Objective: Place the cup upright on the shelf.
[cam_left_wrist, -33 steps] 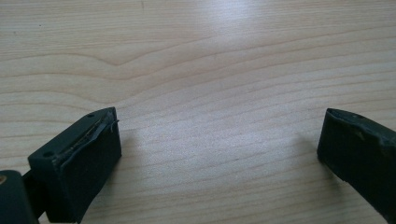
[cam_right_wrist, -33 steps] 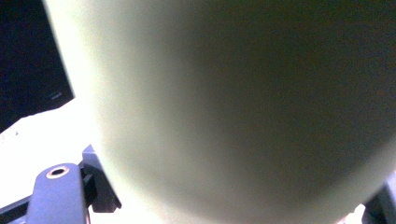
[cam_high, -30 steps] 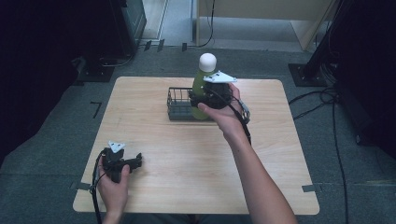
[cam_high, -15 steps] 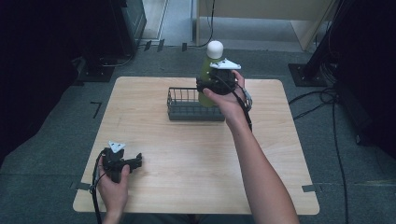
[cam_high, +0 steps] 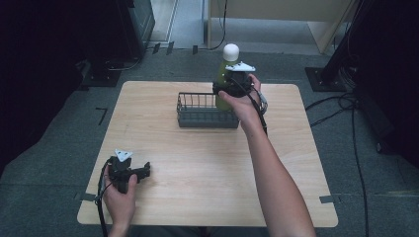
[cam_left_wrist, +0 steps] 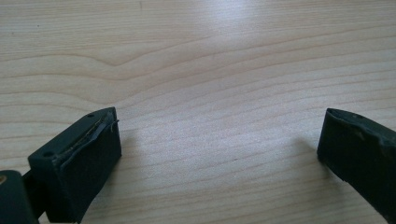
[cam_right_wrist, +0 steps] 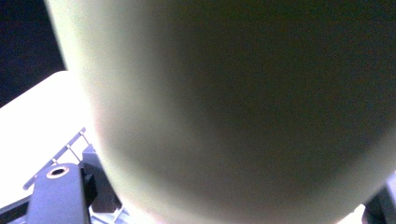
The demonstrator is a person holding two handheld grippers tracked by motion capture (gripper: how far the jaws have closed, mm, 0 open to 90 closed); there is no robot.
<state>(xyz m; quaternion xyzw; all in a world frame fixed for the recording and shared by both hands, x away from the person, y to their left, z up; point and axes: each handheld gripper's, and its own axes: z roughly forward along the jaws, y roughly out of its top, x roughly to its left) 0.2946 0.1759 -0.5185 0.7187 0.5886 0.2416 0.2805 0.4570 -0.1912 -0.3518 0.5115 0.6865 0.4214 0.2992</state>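
Green bottle point(cam_high: 223, 79) with a white cap sits pinched in the right gripper point(cam_high: 232, 84), raised above the right end of the dark wire basket point(cam_high: 201, 116); whether its base clears the basket rim cannot be told from the high view. In the right gripper view the bottle's body point(cam_right_wrist: 243, 112) is a blurred green mass, with part of one jaw at lower left and the basket's wires barely visible. At the table's near-left corner, the left gripper point(cam_high: 143, 171) rests in the left hand point(cam_high: 118, 200), jaws spread wide over bare wood point(cam_left_wrist: 219, 93). The light wooden table point(cam_high: 197, 173) stands on grey carpet point(cam_high: 44, 148); cables point(cam_high: 346, 106) trail right, and the room beyond is dark.
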